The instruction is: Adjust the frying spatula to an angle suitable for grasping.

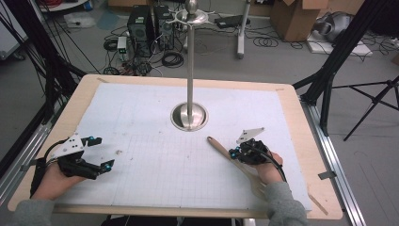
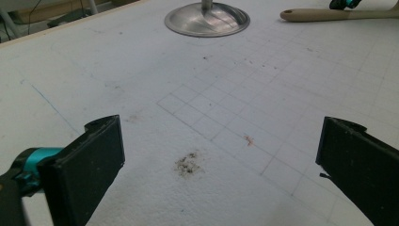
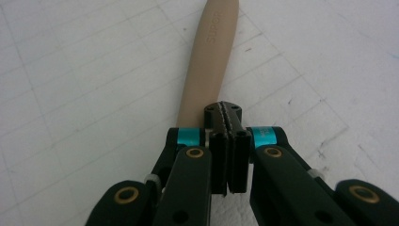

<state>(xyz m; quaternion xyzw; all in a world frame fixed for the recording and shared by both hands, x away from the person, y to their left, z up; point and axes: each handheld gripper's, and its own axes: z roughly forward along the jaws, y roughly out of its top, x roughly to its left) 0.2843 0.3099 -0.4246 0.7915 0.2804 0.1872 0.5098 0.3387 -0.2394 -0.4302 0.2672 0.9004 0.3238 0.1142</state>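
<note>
Right tool (image 1: 234,153) clamping the wooden spatula (image 1: 221,147), left tool (image 1: 102,152) idling with jaws apart.

You are gripping the spatula partway along its handle, jaws pressed together on it in the right gripper view (they look fully closed, the wood passing under them); the handle tip is pointing toward the steel stand base (image 1: 189,116), the slotted head lying near your right sleeve at the near edge of the table (image 1: 89,87). The left tool is holding nothing, resting over the white mat (image 1: 141,108) well apart from the spatula. Risk, as I judge it: the grip looks off-centre, so on lifting, the long spatula could pivot or slip out. Swinging it forward could also knock the handle against the stand's pole (image 1: 190,70).
</note>
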